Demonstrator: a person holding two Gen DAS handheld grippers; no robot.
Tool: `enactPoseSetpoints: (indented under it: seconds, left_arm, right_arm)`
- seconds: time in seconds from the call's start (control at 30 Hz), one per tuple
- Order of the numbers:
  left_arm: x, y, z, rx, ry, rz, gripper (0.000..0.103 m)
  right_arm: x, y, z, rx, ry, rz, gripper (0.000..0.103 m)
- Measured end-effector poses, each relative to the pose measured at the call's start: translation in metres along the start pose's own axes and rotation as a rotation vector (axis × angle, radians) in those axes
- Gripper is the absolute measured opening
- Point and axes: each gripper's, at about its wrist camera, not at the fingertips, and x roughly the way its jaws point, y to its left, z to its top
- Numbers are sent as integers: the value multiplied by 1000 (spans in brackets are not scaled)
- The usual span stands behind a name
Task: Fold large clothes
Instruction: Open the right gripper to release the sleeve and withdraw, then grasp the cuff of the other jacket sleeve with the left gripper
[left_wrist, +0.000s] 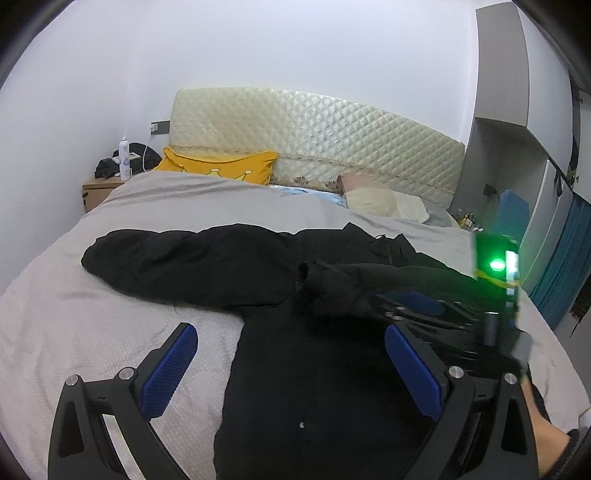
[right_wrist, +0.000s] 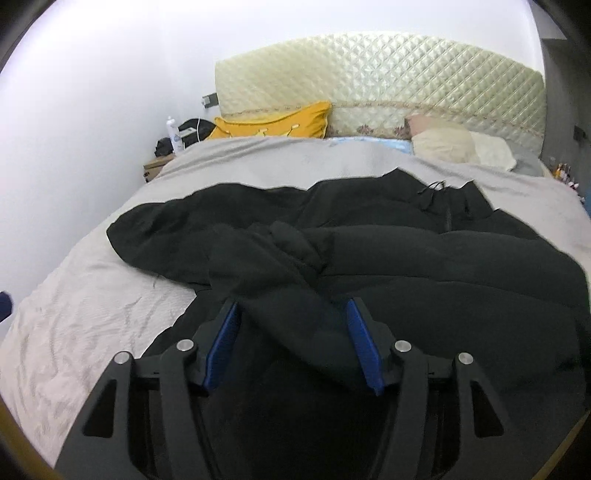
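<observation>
With both the left hand-held gripper (left_wrist: 291, 373) and right hand-held gripper (right_wrist: 291, 347) seen open, a sleeve (right_wrist: 291, 295) lying unpinched between the right pads, the black coat (left_wrist: 295, 387) spread just ahead is best flattened before folding on the grey bed (left_wrist: 110, 332), headboard (left_wrist: 314, 144) beyond.

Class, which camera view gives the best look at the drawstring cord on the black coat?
The right wrist view: the drawstring cord lies unobstructed on the black coat, its knotted end clear. The left wrist view shows the cord smaller and fainter against the dark fabric.
</observation>
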Motion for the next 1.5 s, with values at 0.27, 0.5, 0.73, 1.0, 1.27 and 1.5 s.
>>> enactPoseSetpoints:
  seconds: [0.27, 0.5, 0.73, 1.0, 1.27, 1.5]
  left_arm:
    - [-19, -28, -1, 19, -25, -16, 103]
    - [-27, -74, -11, 71, -23, -105, 103]
    - [-29, -97, -23, 132, -38, -127, 103]
    - [-26, -97, -27, 81, -42, -163, 103]
    - [-31, -104, -36, 76, -70, -185, 103]
    - [-17, -105, -43, 116, -9, -217, 103]
  right_arm:
    - [-85, -43, -11, 34, -92, -118, 60]
    - [-156, -68, -26, 52, -188, -175, 60]
    - [-213, -81, -52, 54, -233, -213, 60]
    - [-273, -100, -97, 152, -258, -235, 60]
    - [-310, -93, -127, 163, -296, -268, 60]
    - [-313, -86, -134, 109, -341, -317, 60]
